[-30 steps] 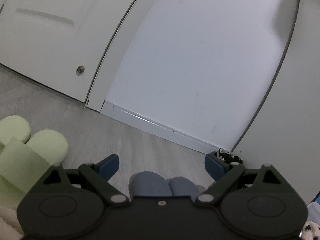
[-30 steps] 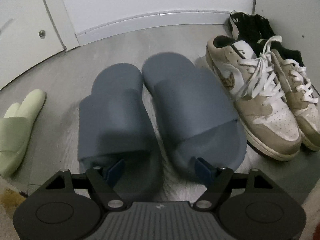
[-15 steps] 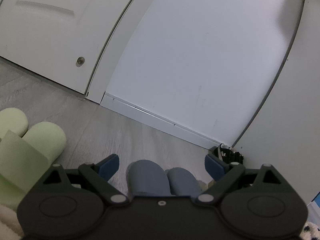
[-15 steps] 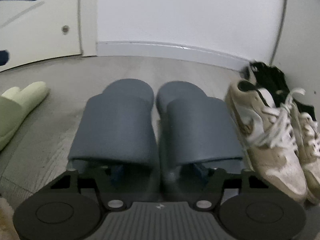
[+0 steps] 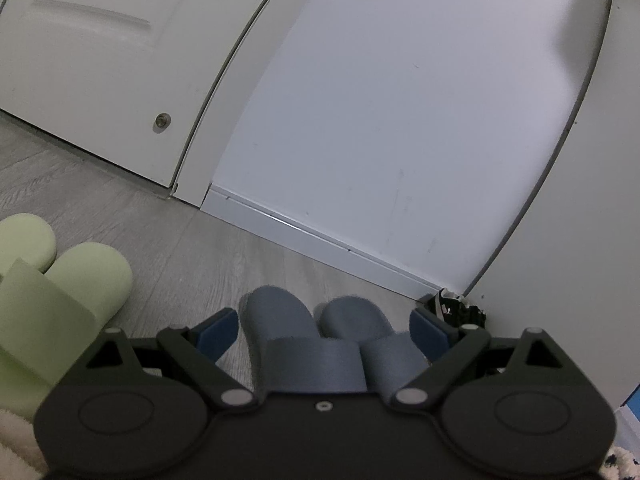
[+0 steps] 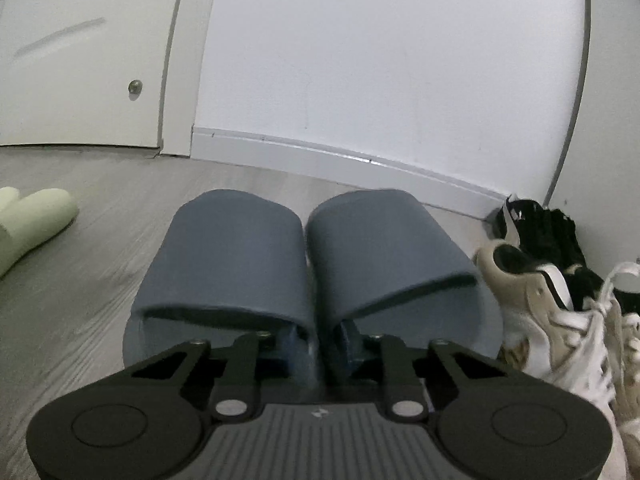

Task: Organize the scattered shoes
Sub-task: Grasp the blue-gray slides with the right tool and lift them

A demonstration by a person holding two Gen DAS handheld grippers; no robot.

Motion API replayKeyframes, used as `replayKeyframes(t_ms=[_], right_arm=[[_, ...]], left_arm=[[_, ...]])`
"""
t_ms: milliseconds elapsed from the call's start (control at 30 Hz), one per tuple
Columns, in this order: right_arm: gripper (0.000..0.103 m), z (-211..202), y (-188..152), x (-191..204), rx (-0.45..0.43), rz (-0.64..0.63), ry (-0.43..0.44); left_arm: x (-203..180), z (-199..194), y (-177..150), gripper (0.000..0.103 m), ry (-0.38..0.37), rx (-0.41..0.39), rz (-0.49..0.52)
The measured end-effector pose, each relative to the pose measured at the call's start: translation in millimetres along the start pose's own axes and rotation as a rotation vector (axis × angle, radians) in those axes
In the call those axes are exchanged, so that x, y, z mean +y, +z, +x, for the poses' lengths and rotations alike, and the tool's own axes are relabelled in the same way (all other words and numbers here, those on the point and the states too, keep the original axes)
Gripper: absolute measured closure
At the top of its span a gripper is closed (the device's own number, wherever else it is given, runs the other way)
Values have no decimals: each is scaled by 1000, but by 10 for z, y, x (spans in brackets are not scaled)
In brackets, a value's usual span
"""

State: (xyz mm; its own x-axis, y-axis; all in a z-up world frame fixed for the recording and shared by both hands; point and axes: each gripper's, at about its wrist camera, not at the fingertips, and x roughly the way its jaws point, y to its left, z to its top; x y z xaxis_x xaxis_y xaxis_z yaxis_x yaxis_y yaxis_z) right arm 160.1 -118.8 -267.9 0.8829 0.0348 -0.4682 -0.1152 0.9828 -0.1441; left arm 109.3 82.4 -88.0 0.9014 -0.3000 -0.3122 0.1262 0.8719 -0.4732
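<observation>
Slippers, blue-grey pair [image 6: 304, 264], side by side on grey wood-look floor [image 6: 80, 280], toes toward white baseboard [image 6: 340, 156].

Right gripper [image 6: 320, 340]: fingers drawn close together, one tucked inside each slipper under the straps, pinching the two inner side walls where the slippers meet. Left gripper [image 5: 324, 322]: jaws spread wide and empty, hovering behind the same pair, whose toes show between its blue pads [image 5: 218, 328]. Green slippers [image 5: 52, 280]: second pair, lying to the left, well apart from the blue-grey pair. Beige-and-white sneakers [image 6: 560, 320] with white laces: just beside the right slipper on its right. Black shoe [image 6: 548, 228]: beyond the sneakers, in the corner by the wall. White door [image 5: 100, 60] with small round fitting [image 5: 162, 120]: left of the wall panel.
</observation>
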Motion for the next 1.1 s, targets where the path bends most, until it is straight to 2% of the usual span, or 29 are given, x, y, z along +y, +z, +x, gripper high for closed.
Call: replayKeyframes(t_ms=[100,233,467,600,700,833,1100], right_arm=[[78,65,43,-65,0,51,17],[69,146,68,-171,1,132,46],[62,341,77,-180,-29,157,85],[64,447,121,-219,-44,174,96],[72,490,170,-290,-41,226,98],[80,517,245,-352,-34,274,78],[80,454,385,-428,-49,322,65]], left_arm=[[19,12,4,9,-1,7,-12],[29,48,8,9,-2,22,-21],[48,91,22,9,-1,38,-35],[66,123,24,9,2,52,-46],[83,194,21,10,53,89,-54],[130,217,15,10,71,105,-78],[146,224,13,10,70,105,-80]])
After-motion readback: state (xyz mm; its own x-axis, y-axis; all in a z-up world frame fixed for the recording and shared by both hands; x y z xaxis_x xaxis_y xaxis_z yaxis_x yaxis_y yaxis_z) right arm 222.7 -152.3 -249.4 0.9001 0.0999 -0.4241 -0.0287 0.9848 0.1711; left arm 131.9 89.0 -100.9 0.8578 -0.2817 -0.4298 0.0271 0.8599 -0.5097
